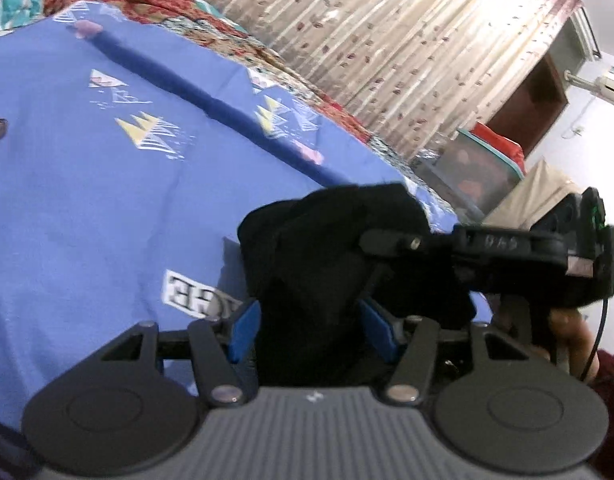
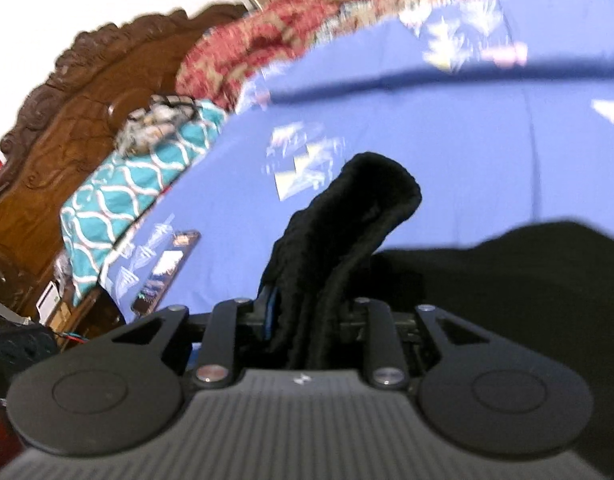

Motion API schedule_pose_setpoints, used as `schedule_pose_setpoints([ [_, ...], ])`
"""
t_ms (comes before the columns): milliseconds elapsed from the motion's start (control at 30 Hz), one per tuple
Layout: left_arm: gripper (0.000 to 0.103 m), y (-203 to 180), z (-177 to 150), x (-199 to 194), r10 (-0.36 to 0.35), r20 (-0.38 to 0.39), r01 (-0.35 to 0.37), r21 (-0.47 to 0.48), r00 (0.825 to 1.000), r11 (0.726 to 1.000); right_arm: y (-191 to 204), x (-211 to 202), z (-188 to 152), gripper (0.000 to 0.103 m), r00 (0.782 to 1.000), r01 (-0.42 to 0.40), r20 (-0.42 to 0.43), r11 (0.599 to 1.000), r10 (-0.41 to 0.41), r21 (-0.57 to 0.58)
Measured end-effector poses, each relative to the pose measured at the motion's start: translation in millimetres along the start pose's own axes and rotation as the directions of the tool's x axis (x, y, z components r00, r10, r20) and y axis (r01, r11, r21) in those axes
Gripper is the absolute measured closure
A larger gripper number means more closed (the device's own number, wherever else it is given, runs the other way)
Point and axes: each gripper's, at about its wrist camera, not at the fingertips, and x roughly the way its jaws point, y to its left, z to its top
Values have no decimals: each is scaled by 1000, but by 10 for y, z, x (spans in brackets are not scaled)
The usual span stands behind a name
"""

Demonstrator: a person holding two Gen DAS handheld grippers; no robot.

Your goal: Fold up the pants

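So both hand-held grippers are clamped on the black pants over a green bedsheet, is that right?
Not quite: the bedsheet is blue, not green, as the left wrist view shows. Both the left hand-held gripper and right hand-held gripper are clamped on the black pants.

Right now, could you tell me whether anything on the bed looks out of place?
The black pants are bunched, not flat, with both the left gripper and right gripper shut on them. A phone lies on the blue bedsheet near its edge.

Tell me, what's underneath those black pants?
Under the black pants lies a blue bedsheet printed with triangles. Both grippers, left and right, pinch bunched fabric; whatever lies beneath it stays hidden.
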Motion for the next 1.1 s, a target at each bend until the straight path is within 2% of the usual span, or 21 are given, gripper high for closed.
schedule_pose_setpoints([
  [67, 48, -42, -10, 51, -22, -13, 23, 10, 1000, 1000, -138, -75, -11, 76, 1000, 16, 4, 999, -16, 28],
  [167, 48, -116, -53, 137, -35, -39, 36, 31, 999, 999, -384, -86, -137, 76, 996, 92, -11, 990, -91, 103],
  [200, 48, -132, -69, 172, -32, -50, 34, 36, 998, 999, -484, -47, -206, 76, 991, 136, -35, 983, -132, 127],
  [267, 48, -147, -117, 291, -11, -104, 16, 44, 994, 999, -738, 106, -362, 72, 968, 236, -142, 948, -209, 213],
  [300, 48, -144, -152, 351, 0, -132, 6, 44, 991, 999, -850, 146, -438, 70, 965, 242, -162, 933, -204, 268],
  [367, 48, -119, -206, 417, 13, -163, -8, 31, 986, 999, -1035, 116, -521, 68, 984, 174, -116, 898, -138, 405],
  [467, 44, -76, -239, 426, 17, -174, -15, 10, 985, 1000, -1137, 116, -513, 65, 990, 132, -111, 871, -90, 473],
  [533, 42, -50, -246, 428, 30, -178, -29, 7, 984, 1000, -1147, 89, -488, 59, 992, 114, -96, 864, -77, 490],
  [600, 42, -38, -247, 440, 35, -184, -36, 0, 982, 999, -1080, 26, -473, 48, 995, 104, -55, 860, -88, 500],
  [633, 41, -36, -249, 441, 38, -186, -39, -1, 982, 999, -1079, -21, -463, 39, 994, 108, -30, 859, -107, 500],
  [667, 41, -39, -244, 452, 41, -187, -41, 2, 982, 999, -1026, -70, -446, 37, 993, 106, -11, 861, -115, 497],
  [733, 41, -67, -243, 464, 50, -188, -48, 11, 981, 999, -1028, -142, -429, 37, 993, 98, 8, 867, -117, 489],
  [800, 41, -82, -247, 486, 59, -195, -57, 16, 979, 998, -1020, -152, -403, 38, 987, 142, 0, 879, -160, 456],
  [900, 41, -111, -228, 473, 70, -196, -67, 26, 978, 997, -1015, -247, -398, 39, 954, 265, 24, 875, -300, 404],
  [967, 43, -127, -183, 413, 78, -177, -73, 33, 981, 997, -1002, -329, -402, 41, 932, 315, 50, 869, -360, 383],
  [1000, 44, -131, -144, 362, 79, -160, -75, 30, 984, 997, -985, -370, -401, 43, 930, 314, 63, 873, -361, 372],
  [1100, 44, -164, -15, 235, 62, -101, -60, 21, 993, 998, -892, -476, -427, 46, 951, 245, 106, 916, -292, 318],
])
